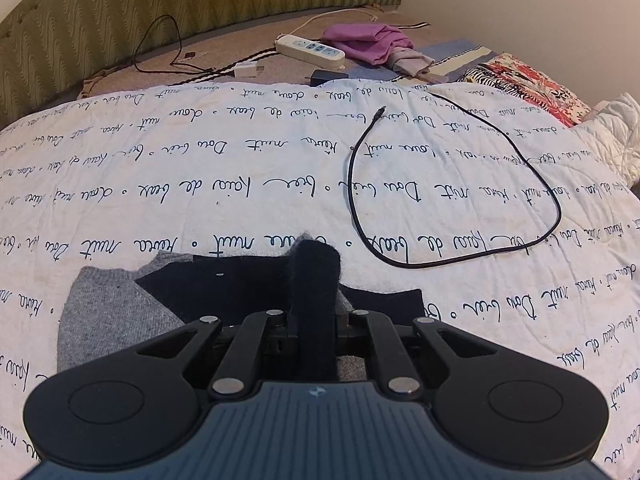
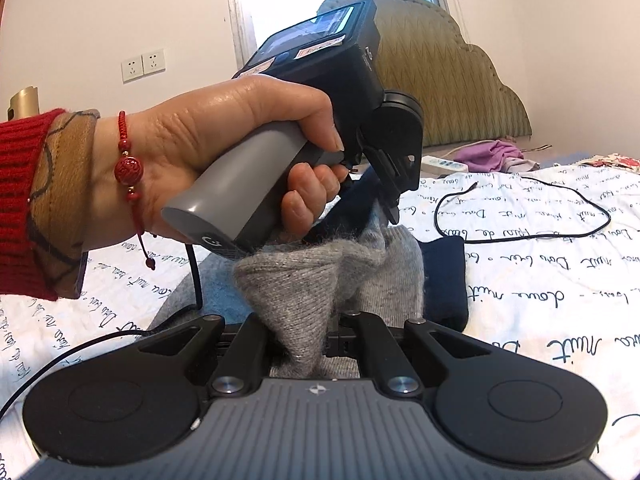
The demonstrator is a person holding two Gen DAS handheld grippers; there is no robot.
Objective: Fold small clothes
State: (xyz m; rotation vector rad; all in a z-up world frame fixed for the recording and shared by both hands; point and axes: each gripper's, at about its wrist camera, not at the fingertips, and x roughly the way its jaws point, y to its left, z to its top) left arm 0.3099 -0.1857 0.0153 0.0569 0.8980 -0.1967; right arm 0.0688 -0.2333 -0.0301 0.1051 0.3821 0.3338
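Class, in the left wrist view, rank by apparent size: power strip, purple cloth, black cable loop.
1. Black cable loop, though nearest the camera.
2. Purple cloth.
3. Power strip, only somewhat smaller than the cloth.

The right hand-held gripper [image 2: 306, 334] pinches the grey-and-navy knit garment [image 2: 320, 276] on the quilt [image 2: 540, 280]; beyond the garment, the left hand-held gripper [image 2: 390, 210] grips its navy edge.
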